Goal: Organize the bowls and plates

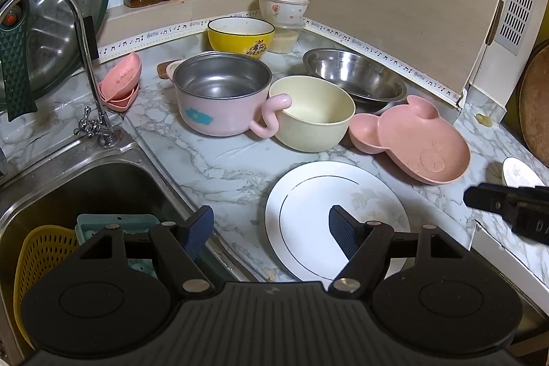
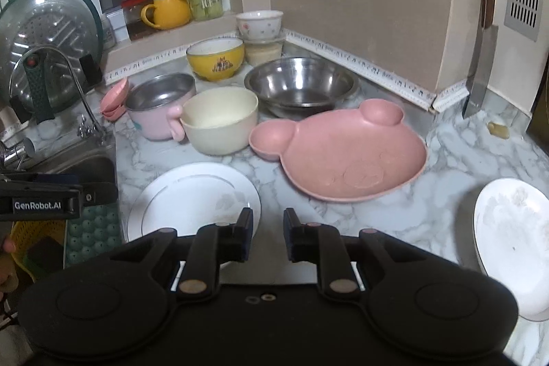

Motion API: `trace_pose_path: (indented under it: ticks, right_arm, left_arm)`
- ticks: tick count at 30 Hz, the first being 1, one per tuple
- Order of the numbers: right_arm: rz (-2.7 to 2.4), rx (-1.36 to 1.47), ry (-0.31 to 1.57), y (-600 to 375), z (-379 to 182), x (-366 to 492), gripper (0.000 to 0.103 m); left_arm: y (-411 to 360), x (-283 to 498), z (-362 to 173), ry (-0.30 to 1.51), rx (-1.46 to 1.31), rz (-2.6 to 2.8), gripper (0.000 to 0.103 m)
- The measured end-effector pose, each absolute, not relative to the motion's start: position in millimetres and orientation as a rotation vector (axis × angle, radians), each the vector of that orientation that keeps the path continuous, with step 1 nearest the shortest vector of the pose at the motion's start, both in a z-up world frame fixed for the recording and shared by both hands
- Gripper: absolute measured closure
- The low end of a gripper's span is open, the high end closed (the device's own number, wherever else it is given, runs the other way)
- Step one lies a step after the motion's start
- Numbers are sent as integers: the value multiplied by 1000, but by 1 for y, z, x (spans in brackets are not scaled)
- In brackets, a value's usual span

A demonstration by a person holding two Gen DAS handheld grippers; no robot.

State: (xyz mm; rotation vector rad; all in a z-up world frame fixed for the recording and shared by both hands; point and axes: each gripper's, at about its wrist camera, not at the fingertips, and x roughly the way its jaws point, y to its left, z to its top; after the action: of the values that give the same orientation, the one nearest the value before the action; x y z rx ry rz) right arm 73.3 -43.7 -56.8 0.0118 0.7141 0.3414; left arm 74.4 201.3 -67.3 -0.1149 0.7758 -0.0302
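The left tool (image 1: pixel 271 228) is hanging released above the white plate's (image 1: pixel 308 194) near rim. The right tool (image 2: pixel 267 230), nearly clenched and empty, is hovering just right of that plate on the bench (image 2: pixel 446 160). The pink plate (image 2: pixel 343 156) is lying beyond, with 1 cream bowl (image 2: pixel 219 122) behind.

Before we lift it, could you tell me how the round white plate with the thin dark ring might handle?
The round white plate looks glazed, so probably slippery and breakable. It lies flat on the marble counter, leaving little edge to pinch; pushed, it would likely slide.
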Motion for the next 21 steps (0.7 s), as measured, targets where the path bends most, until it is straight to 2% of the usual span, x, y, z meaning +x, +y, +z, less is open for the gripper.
trace_pose_path:
  ticks: [5,6,8,9,10,14,21]
  right_arm:
    - [394,54,634,-45,-52,73,82]
    - [397,52,628,-44,-51,73,78]
    - [415,44,616,-42,-50,73,41]
    - [428,37,609,-40,-51,73,6]
    - [434,29,596,-37,-53,74,2]
    - [433,-36,638,-23,-60,83,1]
    - [410,-6,771,-15,-87,109,7]
  left_arm:
    - [201,76,-67,772,-113,-36,29]
    - [201,77,-68,771,-114,-36,29]
    - [201,78,-69,774,-116,-34,29]
    - [202,78,-70,775,-118,-35,29]
    - [202,79,-70,775,-117,-35,29]
    - [200,85,-75,768,-101,-36,29]
    - [200,111,-102,843,-95,-44,29]
